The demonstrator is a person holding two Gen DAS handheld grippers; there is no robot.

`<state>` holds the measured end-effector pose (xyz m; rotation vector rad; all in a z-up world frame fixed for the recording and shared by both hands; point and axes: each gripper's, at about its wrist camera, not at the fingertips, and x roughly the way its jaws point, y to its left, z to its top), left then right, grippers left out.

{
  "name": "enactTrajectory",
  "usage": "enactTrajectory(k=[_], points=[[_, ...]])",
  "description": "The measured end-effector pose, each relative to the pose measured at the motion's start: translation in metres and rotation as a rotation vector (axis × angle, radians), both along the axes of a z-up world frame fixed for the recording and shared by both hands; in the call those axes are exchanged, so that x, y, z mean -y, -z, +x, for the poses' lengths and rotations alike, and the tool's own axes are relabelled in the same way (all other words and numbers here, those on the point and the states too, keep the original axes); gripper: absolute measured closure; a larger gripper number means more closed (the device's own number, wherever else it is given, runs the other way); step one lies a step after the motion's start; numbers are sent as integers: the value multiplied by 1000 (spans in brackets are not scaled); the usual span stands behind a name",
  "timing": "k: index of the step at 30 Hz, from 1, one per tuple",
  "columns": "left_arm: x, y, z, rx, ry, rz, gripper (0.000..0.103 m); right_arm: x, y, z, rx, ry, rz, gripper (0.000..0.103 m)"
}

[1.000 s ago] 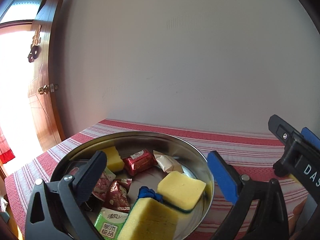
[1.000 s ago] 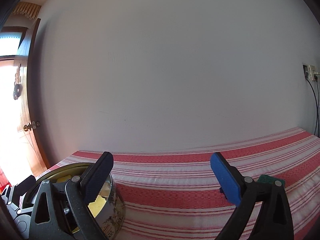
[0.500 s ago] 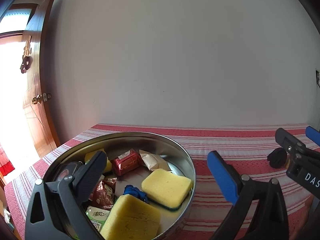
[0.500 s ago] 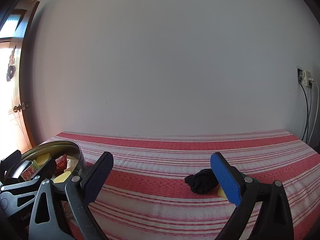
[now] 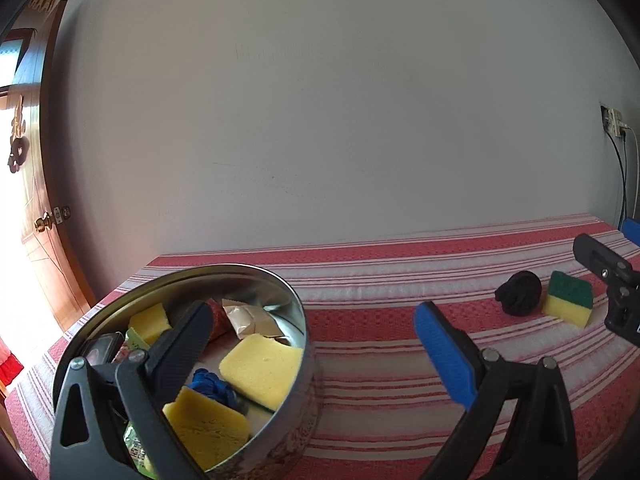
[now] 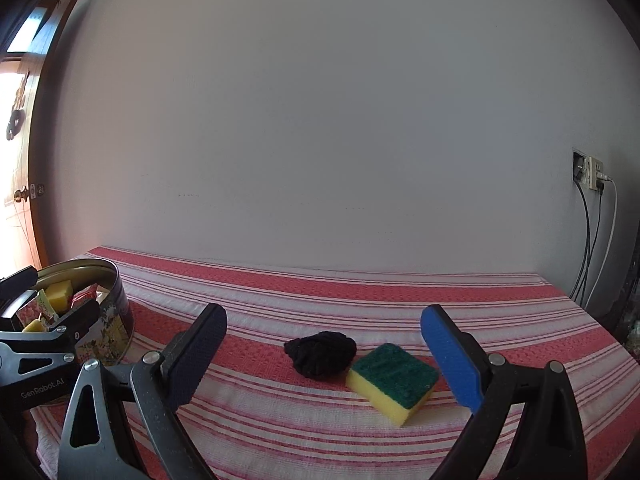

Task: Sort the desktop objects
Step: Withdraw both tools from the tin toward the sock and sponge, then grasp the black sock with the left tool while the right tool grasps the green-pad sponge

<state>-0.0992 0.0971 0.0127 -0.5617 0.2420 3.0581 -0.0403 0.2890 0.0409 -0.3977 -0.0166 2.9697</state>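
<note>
Two things remain loose on the striped tabletop (image 6: 360, 292): a sponge (image 6: 394, 382) with a green scouring face up and yellow foam below, and a black cloth (image 6: 320, 353) bundled just left of it, the two touching or nearly so. Both lie in front of the right gripper (image 6: 324, 360), whose jaws stand wide apart and hold nothing. The left gripper (image 5: 316, 354) is likewise spread and empty, hovering over the near rim of the tin (image 5: 296, 312) at the left, which already holds yellow sponges, snack packets and a blue cloth.

The sponge looks light and springy; it should squash under the pads but not slip, the scouring face being rough. Taking it across its two long yellow sides seems best, jaws straddling it from above. The cloth is soft and shapeless, so it probably needs a deep pinch through the middle of the bundle, or a fold may trail and snag on the sponge.
</note>
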Motion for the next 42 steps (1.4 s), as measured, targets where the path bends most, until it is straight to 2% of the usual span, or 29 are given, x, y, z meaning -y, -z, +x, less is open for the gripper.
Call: enactTrajectory(k=[7, 12, 16, 25, 28, 30, 32, 35, 37, 39, 42], points=[[-41, 8, -16, 93, 90, -59, 1, -54, -1, 9, 9, 148, -26, 4], [-78, 13, -25, 126, 175, -126, 1, -71, 0, 8, 17, 160, -13, 4], [-108, 18, -39, 175, 238, -152, 1, -86, 0, 5, 41, 180, -56, 4], [-163, 32, -84, 336, 355, -157, 1, -112, 6, 0, 83, 244, -169, 4], [-173, 34, -95, 368, 391, -133, 0, -116, 8, -3, 98, 245, -182, 4], [-179, 37, -102, 380, 387, -145, 1, -115, 10, -5, 109, 240, -185, 4], [-182, 38, -106, 403, 402, -144, 5, -115, 11, -7, 119, 241, -185, 4], [-181, 42, -114, 463, 440, -99, 24, -118, 13, -8, 131, 244, -197, 4], [-176, 44, -121, 511, 472, -35, 43, -121, 14, -8, 138, 246, -213, 4], [-170, 52, -127, 549, 487, 1, 54, -123, 16, -9, 148, 244, -228, 4], [-168, 53, -125, 557, 490, 16, 54, -127, 18, -9, 155, 249, -245, 4]])
